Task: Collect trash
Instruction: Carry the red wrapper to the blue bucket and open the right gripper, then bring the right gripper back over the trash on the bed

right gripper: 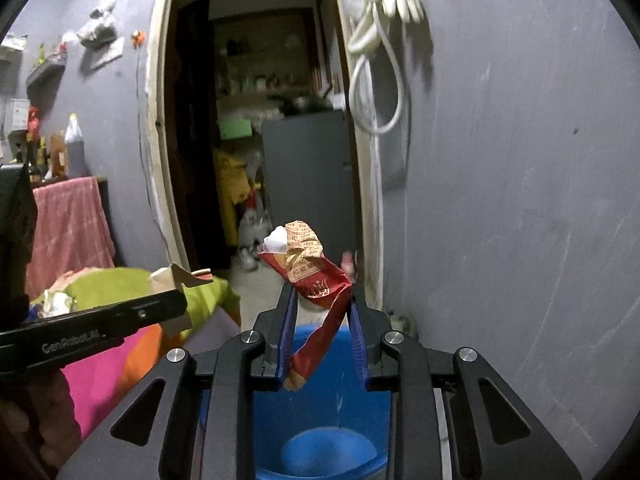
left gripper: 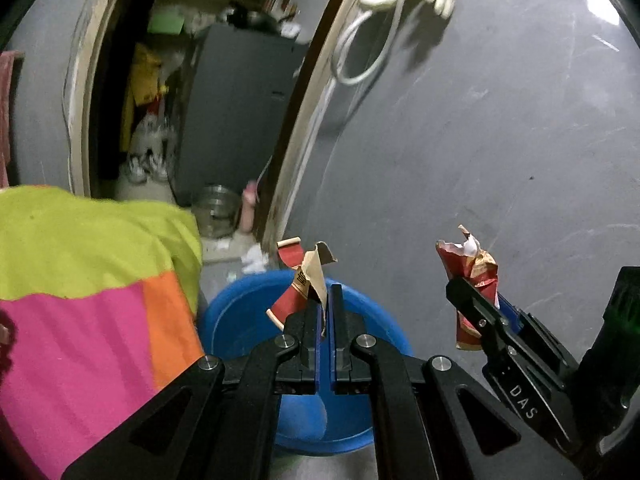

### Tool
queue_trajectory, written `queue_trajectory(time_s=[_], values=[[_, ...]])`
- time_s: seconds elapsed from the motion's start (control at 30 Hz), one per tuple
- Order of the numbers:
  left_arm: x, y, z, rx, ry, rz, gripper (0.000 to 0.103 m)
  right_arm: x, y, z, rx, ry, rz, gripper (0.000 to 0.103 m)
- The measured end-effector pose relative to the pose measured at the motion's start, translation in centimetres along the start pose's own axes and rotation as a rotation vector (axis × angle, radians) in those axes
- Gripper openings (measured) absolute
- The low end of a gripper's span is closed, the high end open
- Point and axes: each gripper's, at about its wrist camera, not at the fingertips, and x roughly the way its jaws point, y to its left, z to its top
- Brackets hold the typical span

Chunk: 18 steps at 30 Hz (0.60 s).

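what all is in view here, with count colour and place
round plastic bucket: one, blue, on floor below both tongs
crumpled foil wrapper: one, red and gold, between right tongs' pads
torn paper wrapper: one, red and tan, pinched in left tongs
bedding: one, lime, pink, orange, left
coiled cable: one, white, hanging on grey wall
cloth: one, pink, draped far left
left tongs: black, blue pads, shut
right tongs: black, blue pads, on foil wrapper
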Motion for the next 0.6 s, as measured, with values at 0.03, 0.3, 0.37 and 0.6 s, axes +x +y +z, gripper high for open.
queue_trajectory(time_s=[0.03,0.3,0.37,0.6], values=[[0.5,0.3,-0.3,-0.007,0.011,-0.002,0.001,0.3,-0.2,-0.1,0.005,0.014,0.003,0.025],[0.9,1.4,0.3,-0.062,0.039,-0.009,0.026,1.1,-1.2,-0.4,0.044,0.064,0.015,0.041],[-1.0,1.3,0.3,-0.063,0.017,-0.011,0.028,0.6,-1.2,0.0,0.052,0.046,0.021,0.046],[-6.1,1.4,1.4,-0.056,-0.072,-0.035,0.045,-2.9,0.2,2.9,0.042,-0.090,0.013,0.070]])
